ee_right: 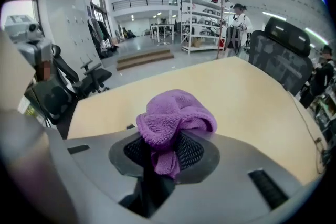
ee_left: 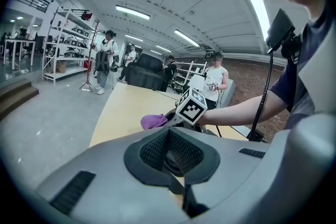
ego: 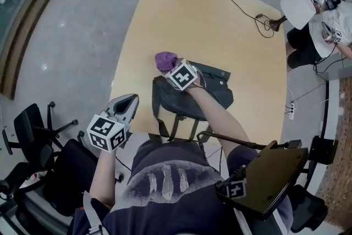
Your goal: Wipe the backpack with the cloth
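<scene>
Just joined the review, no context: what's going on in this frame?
A person works with two handheld grippers at a light wooden table. The right gripper is shut on a bunched purple terry cloth and holds it at the far left corner of a dark grey fabric backpack that lies flat on the table. Whether the cloth touches the backpack cannot be told. The left gripper is shut and empty, at the table's near edge, apart from the backpack.
</scene>
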A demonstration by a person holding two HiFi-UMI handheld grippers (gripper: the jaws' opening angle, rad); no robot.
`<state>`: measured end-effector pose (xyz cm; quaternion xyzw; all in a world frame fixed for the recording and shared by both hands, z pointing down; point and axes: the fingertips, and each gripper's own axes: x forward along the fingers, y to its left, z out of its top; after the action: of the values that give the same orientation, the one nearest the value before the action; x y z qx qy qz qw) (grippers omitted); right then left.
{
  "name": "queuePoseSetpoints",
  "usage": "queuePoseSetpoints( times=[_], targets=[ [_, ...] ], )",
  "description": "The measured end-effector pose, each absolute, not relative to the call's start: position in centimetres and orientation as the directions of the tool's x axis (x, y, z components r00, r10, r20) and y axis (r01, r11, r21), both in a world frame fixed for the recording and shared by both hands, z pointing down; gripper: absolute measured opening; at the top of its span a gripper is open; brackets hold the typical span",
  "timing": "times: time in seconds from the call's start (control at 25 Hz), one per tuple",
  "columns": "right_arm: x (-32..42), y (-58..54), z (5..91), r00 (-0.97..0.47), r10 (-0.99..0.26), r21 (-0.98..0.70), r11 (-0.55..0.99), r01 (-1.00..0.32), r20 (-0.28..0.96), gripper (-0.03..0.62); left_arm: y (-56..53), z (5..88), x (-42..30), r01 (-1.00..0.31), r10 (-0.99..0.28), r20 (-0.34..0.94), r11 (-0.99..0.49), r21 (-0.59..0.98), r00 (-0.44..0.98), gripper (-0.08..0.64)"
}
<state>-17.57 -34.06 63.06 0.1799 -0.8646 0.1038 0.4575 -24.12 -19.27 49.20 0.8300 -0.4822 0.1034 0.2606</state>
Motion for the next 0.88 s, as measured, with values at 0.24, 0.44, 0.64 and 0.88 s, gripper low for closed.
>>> queuePoseSetpoints(
  times=[0.24, 0.44, 0.64, 0.88],
  targets=[
    [-20.8, -28.1, 58.3, -0.709, 0.039, -0.396, 0.851, -0.347, 0.704, 0.098, -19.4, 48.8, -24.0, -0.849, -0.744, 0.416, -0.414, 0.328, 0.523, 0.006],
    [-17.2, -25.7, 62.7, -0.529, 0.059, -0.291, 0.884, -0.367, 0.847, 0.098, -19.3, 49.1, -23.0, -0.835, -0.726, 0.418, -0.437, 0.334, 0.547, 0.006],
    [-13.8, -26.2, 63.3, -0.518, 0.022, -0.28, 0.86, -0.426, 0.855, 0.098, -19.3, 49.2, -21.6, -0.819, -0.702, 0.423, -0.469, 0.331, 0.573, 0.006],
    [-7.8, -27.6, 63.1, -0.496, -0.03, -0.266, 0.815, -0.515, 0.868, 0.098, -19.6, 49.0, -18.6, -0.787, -0.663, 0.424, -0.526, 0.323, 0.617, 0.006]
  ],
)
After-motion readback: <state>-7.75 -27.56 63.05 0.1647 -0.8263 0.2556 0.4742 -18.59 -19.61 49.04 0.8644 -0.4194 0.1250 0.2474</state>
